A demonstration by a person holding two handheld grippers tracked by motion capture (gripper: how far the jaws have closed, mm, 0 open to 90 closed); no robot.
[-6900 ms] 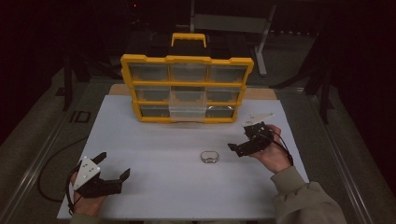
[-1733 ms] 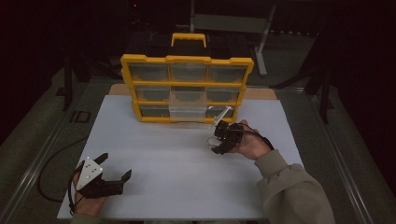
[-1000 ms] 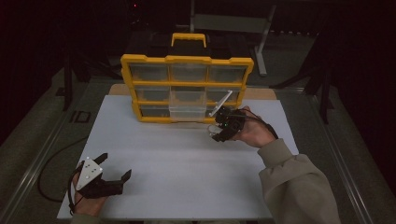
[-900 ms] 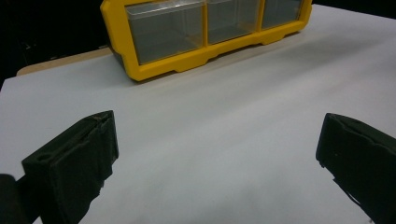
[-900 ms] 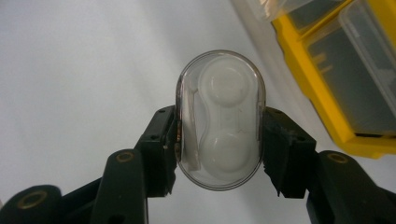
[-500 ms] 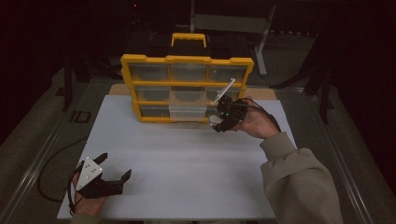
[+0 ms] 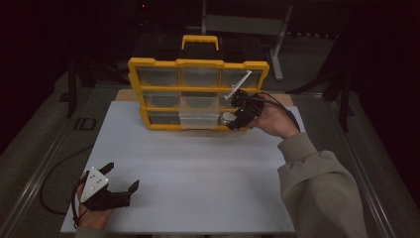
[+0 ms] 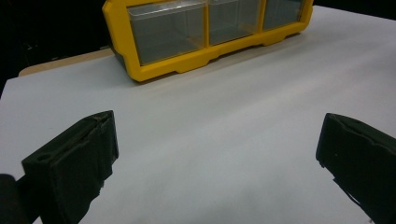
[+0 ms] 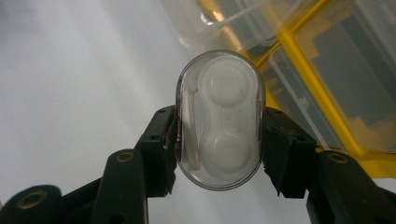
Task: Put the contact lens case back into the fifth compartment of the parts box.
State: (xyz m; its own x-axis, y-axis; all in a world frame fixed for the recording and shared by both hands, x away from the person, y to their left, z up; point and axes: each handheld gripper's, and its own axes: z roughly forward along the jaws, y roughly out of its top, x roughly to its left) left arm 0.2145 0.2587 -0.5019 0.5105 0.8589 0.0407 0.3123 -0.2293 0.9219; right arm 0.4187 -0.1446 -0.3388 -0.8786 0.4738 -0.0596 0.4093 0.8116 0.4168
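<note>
My right gripper (image 9: 219, 140) is shut on a small clear oval case (image 9: 220, 119) with a white insert; the case stands upright between the pads. In the high view the right gripper (image 7: 233, 121) holds the case (image 7: 227, 118) in the air just in front of the yellow organiser (image 7: 198, 63), at its lower right, beside a clear drawer (image 7: 199, 119) that sticks out of the bottom row. My left gripper (image 7: 121, 179) rests open on the white table (image 7: 198, 168) near the front left corner. Nothing lies between the left gripper's black fingers (image 8: 74, 161).
The yellow organiser (image 8: 154, 70) with its clear drawers (image 8: 166, 30) stands at the back of the table, a black and yellow handle (image 7: 200, 40) on top. A cable (image 7: 54, 173) trails off the table's left edge. White tabletop (image 8: 224, 121) spreads between the left gripper and the organiser.
The right hand has lifted the clear case off the table and carried it back and up to the organiser's lower right drawers. The left gripper has stayed where it was.
</note>
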